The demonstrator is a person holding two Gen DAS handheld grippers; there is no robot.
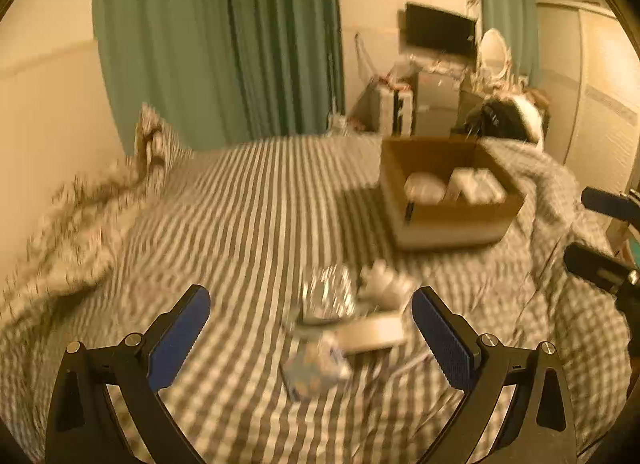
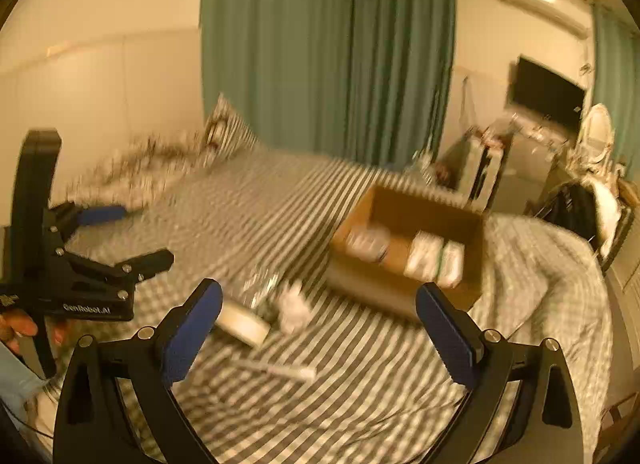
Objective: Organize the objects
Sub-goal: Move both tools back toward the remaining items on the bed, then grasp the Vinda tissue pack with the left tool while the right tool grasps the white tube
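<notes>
A brown cardboard box (image 1: 452, 220) sits on the striped bed, holding white packets (image 1: 476, 184); it also shows in the right wrist view (image 2: 400, 288). Loose items lie in front of it: a shiny clear wrapper (image 1: 326, 300), a crumpled white piece (image 1: 384, 284), a flat white roll (image 1: 372, 334), a small blue-white pack (image 1: 312, 374). In the right wrist view the roll (image 2: 244, 324), the white piece (image 2: 294, 306) and a white stick (image 2: 280, 370) show. My left gripper (image 1: 310, 328) is open above these items. My right gripper (image 2: 320, 324) is open and empty.
The bed has a grey striped sheet (image 1: 240, 204) with rumpled bedding and a pillow (image 1: 154, 136) at the far left. Green curtains (image 1: 220, 40), a TV (image 1: 440, 30) and cluttered furniture (image 1: 420, 100) stand behind. The left gripper shows in the right wrist view (image 2: 120, 240).
</notes>
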